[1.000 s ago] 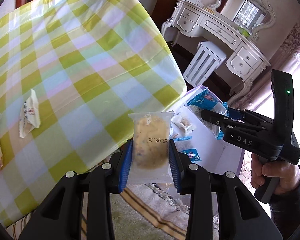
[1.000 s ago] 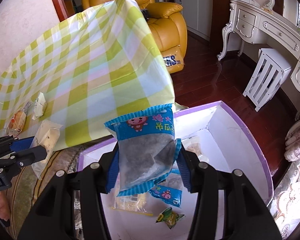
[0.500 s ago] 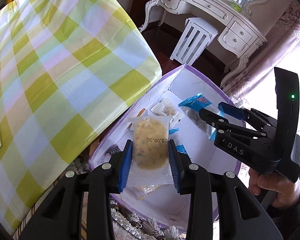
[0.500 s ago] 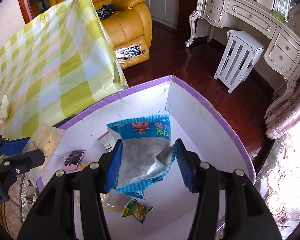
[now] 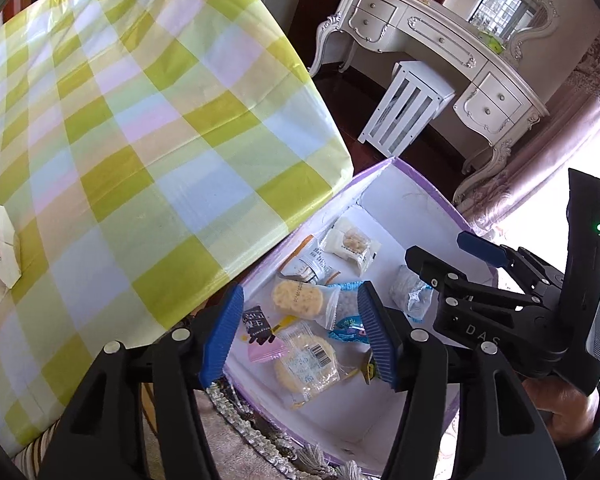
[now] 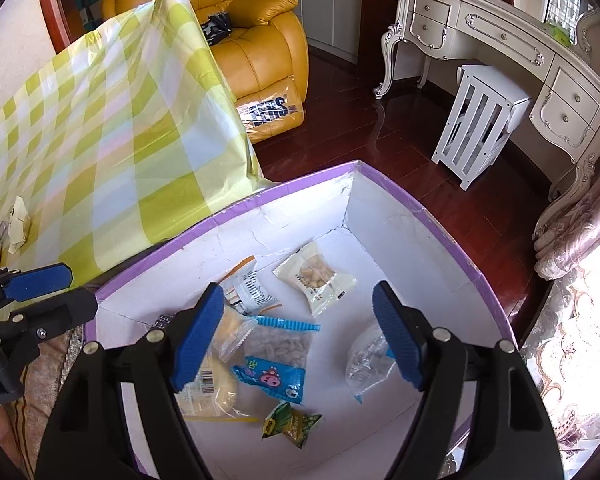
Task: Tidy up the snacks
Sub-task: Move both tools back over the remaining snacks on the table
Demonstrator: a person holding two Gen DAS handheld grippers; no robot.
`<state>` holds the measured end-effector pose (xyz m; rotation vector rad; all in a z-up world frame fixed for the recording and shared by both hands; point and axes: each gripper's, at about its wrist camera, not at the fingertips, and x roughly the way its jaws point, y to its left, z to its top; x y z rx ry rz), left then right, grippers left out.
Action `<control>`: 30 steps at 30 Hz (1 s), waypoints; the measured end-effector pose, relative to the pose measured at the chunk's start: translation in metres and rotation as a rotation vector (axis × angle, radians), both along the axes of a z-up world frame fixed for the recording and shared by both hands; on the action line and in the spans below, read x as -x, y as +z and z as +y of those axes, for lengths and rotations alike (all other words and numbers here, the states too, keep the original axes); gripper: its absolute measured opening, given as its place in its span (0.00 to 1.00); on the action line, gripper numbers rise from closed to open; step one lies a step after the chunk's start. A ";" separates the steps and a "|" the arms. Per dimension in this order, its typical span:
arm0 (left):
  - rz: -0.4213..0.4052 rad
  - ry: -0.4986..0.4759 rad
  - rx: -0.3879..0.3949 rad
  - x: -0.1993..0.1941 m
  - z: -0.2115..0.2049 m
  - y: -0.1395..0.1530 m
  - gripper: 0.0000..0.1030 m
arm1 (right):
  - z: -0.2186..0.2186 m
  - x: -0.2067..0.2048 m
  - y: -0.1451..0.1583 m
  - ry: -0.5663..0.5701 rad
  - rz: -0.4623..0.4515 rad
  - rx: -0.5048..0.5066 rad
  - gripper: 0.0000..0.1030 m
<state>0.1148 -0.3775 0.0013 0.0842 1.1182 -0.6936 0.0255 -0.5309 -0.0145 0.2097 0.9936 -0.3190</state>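
Both over purple-rimmed box [image 6: 452,248]: left gripper [image 5: 300,332] and right gripper [image 6: 300,334] jaws opening, empty. Snack packets [image 6: 276,344] piled at box's near-left corner. Risk: leftover packet [image 5: 4,248] at counter's left edge forgotten; low jaws snagging box rim.

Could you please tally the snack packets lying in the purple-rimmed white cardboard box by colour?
Yellow round cakes in clear plastic wrappers: 2
Blue-edged plastic seed packets: 2
White plastic packets: 2
Green foil packet: 1
Black-and-pink packet: 1
Total: 8
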 end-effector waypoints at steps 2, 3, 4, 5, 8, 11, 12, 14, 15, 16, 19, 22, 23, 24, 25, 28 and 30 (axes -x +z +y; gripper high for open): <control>-0.025 0.030 0.000 -0.001 0.010 0.005 0.58 | 0.009 -0.003 0.004 0.011 -0.012 -0.019 0.74; -0.040 0.046 0.000 -0.002 0.016 0.007 0.58 | 0.015 -0.005 0.006 0.022 -0.020 -0.031 0.74; -0.054 0.063 -0.001 -0.003 0.022 0.010 0.58 | 0.022 -0.007 0.009 0.035 -0.028 -0.041 0.74; -0.070 0.082 -0.004 -0.003 0.029 0.013 0.58 | 0.030 -0.009 0.012 0.049 -0.041 -0.050 0.74; -0.136 0.152 -0.023 -0.007 0.054 0.021 0.58 | 0.052 -0.016 0.021 0.064 -0.083 -0.098 0.75; -0.190 0.240 -0.032 -0.010 0.084 0.029 0.58 | 0.076 -0.026 0.028 0.085 -0.106 -0.140 0.75; -0.211 0.266 -0.037 -0.011 0.095 0.032 0.58 | 0.084 -0.028 0.030 0.087 -0.116 -0.142 0.75; -0.240 0.321 -0.041 -0.012 0.118 0.037 0.58 | 0.099 -0.033 0.034 0.100 -0.127 -0.158 0.75; -0.247 0.350 -0.041 -0.012 0.130 0.038 0.58 | 0.107 -0.036 0.036 0.105 -0.131 -0.165 0.75; -0.251 0.377 -0.039 -0.012 0.142 0.039 0.58 | 0.114 -0.038 0.038 0.112 -0.135 -0.169 0.75; -0.249 0.469 -0.029 -0.010 0.183 0.040 0.58 | 0.137 -0.046 0.043 0.145 -0.143 -0.158 0.76; -0.246 0.551 -0.016 -0.004 0.220 0.040 0.58 | 0.154 -0.051 0.046 0.163 -0.146 -0.159 0.76; -0.241 0.576 -0.007 -0.001 0.232 0.040 0.58 | 0.160 -0.053 0.046 0.168 -0.146 -0.149 0.76; -0.238 0.600 0.001 0.001 0.243 0.039 0.58 | 0.164 -0.055 0.046 0.173 -0.146 -0.141 0.76; -0.237 0.625 0.005 0.004 0.254 0.039 0.58 | 0.169 -0.057 0.046 0.179 -0.144 -0.134 0.76; -0.218 0.698 0.031 0.011 0.286 0.037 0.58 | 0.182 -0.064 0.043 0.198 -0.128 -0.117 0.76; -0.201 0.741 0.046 0.015 0.304 0.035 0.58 | 0.191 -0.068 0.040 0.213 -0.115 -0.104 0.76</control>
